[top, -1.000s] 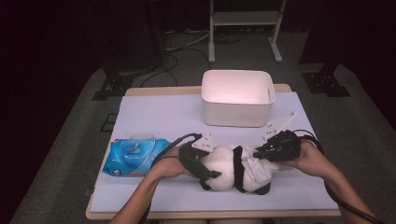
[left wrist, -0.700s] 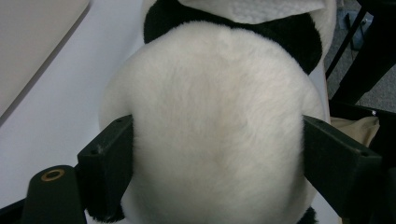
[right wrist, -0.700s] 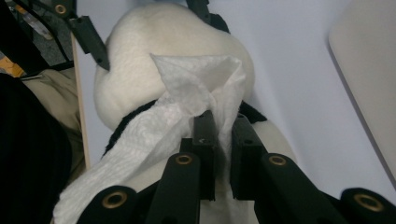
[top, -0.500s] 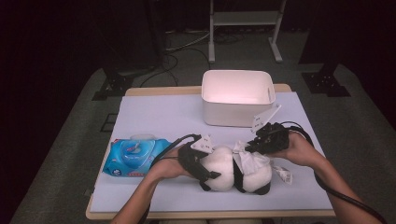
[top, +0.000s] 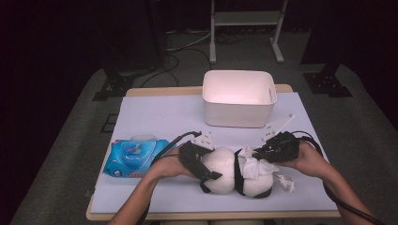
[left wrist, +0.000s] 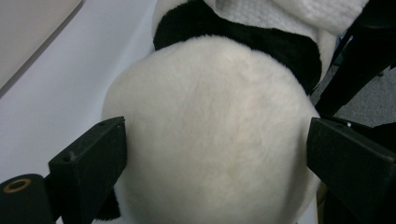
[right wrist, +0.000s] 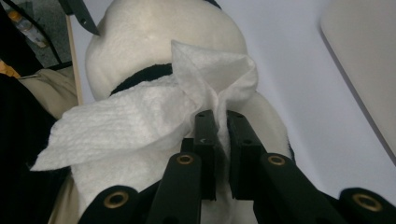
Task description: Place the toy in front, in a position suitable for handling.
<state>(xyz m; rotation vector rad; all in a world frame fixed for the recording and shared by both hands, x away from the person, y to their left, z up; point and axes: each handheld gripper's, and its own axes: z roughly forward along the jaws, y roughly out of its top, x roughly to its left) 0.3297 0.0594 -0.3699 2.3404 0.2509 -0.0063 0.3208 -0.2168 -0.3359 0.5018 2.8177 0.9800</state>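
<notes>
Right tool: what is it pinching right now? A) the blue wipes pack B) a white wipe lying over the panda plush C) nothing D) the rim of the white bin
B: the right tool has its jaws closed on a white wipe draped over the panda plush.

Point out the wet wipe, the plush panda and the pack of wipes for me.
wet wipe (right wrist: 135, 112), right gripper view, its flat middle.
plush panda (left wrist: 210, 130), left gripper view, the white round part between the jaws.
pack of wipes (top: 133, 157), high view, its blue top.
</notes>
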